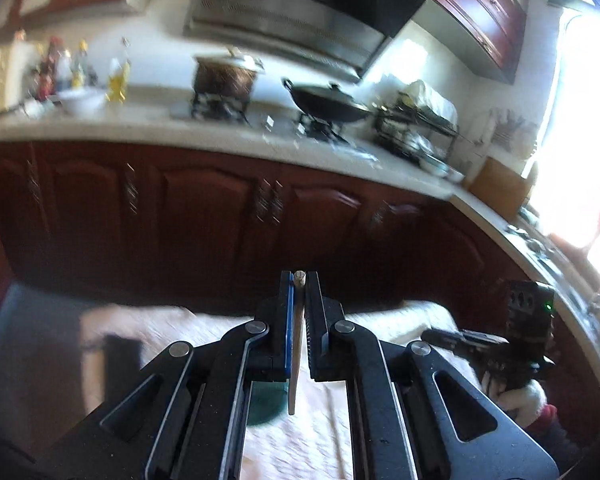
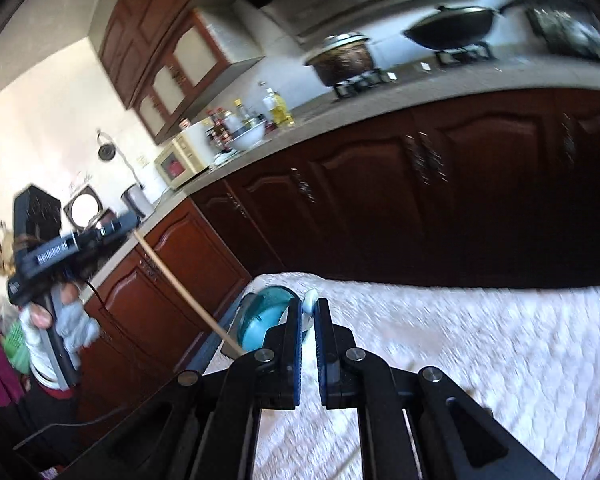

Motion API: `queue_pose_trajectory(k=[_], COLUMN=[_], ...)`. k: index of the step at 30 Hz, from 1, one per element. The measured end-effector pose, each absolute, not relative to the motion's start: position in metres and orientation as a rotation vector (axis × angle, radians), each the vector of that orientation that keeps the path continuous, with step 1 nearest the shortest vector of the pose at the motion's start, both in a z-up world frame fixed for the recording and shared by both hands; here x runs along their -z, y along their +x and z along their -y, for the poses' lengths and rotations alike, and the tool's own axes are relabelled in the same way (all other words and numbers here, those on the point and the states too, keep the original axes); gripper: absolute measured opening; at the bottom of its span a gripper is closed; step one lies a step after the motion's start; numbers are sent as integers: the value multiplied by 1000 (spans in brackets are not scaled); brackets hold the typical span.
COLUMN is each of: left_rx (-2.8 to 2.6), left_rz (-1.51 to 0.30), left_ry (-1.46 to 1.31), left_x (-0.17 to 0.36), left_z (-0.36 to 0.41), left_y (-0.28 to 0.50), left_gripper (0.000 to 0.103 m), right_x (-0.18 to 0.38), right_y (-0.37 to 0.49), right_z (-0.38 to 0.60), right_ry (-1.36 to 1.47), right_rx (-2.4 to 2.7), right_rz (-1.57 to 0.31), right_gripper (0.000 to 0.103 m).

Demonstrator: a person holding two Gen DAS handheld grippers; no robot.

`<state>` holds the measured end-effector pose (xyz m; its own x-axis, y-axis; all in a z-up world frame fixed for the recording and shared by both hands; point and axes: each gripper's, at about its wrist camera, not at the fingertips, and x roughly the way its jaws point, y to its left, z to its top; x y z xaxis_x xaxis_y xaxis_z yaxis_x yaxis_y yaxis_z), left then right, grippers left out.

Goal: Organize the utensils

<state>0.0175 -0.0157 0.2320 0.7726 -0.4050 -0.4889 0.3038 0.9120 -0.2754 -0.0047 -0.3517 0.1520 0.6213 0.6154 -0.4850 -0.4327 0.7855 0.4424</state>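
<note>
My left gripper (image 1: 299,280) is shut on a wooden chopstick (image 1: 296,344), held high above the table; the stick hangs down below the jaws. In the right wrist view the left gripper (image 2: 124,222) shows at the left with the chopstick (image 2: 180,284) slanting down toward a teal cup (image 2: 262,322). My right gripper (image 2: 309,306) is shut on a pale blue-white utensil handle (image 2: 310,300) just right of the teal cup. The cup also shows dimly under the left jaws (image 1: 266,406). The right gripper (image 1: 496,346) shows at the right in the left wrist view.
The table carries a pale pink quilted cloth (image 2: 480,360). Dark red cabinets (image 1: 204,216) run under a light counter (image 1: 148,130) with a pot (image 1: 226,76), a wok (image 1: 328,102), bottles (image 1: 118,76) and a dish rack (image 1: 418,124). A microwave (image 2: 180,158) stands at the counter's end.
</note>
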Motion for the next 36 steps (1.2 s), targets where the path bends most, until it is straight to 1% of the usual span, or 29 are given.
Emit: queue_pose_trajectory(k=[3, 6, 10, 16, 20, 24, 28, 29, 30, 31, 32, 33, 35, 36], left_rx=[337, 284, 239, 223, 222, 219, 206, 206, 205, 200, 195, 190, 191, 187], left_rz=[-545, -537, -560, -654, -699, -716, -717, -725, -729, -731, -731, -727, -722, -725], left_ry=[-152, -120, -100, -121, -134, -130, -130, -131, -131, -132, -134, -140, -151, -152], left_x=[-233, -220, -185, -135, -116, -108, -105, -103, -102, -100, -100, -99, -99, -98], left_z=[6, 3, 1, 3, 5, 10, 14, 14, 14, 14, 13, 13, 11, 11], left_y=[25, 35, 49, 64, 66, 66, 63, 64, 63, 62, 62, 60, 57, 56], left_gripper=[4, 4, 4, 4, 4, 4, 4, 5, 10, 15, 28, 40, 45, 47], right_x=[-156, -150, -135, -107, -90, -70, -56, -52, -50, -49, -48, -48, -47, -47], right_y=[14, 31, 46, 65, 81, 99, 108, 109, 109, 108, 106, 104, 98, 95], right_z=[316, 285, 254, 223, 214, 207, 211, 213, 215, 217, 222, 225, 230, 233], right_ry=[234, 154, 40, -85, -88, -59, 12, 35, 56, 71, 95, 115, 142, 149], right_rx=[-642, -649, -632, -636, -643, -644, -634, -630, -624, -619, -617, -616, -616, -613], right_rz=[-680, -712, -759, -833, -881, -938, -949, -953, -956, -954, -946, -939, -937, -935], right_gripper=[5, 5, 5, 5, 5, 6, 7, 13, 18, 29, 31, 31, 31, 31])
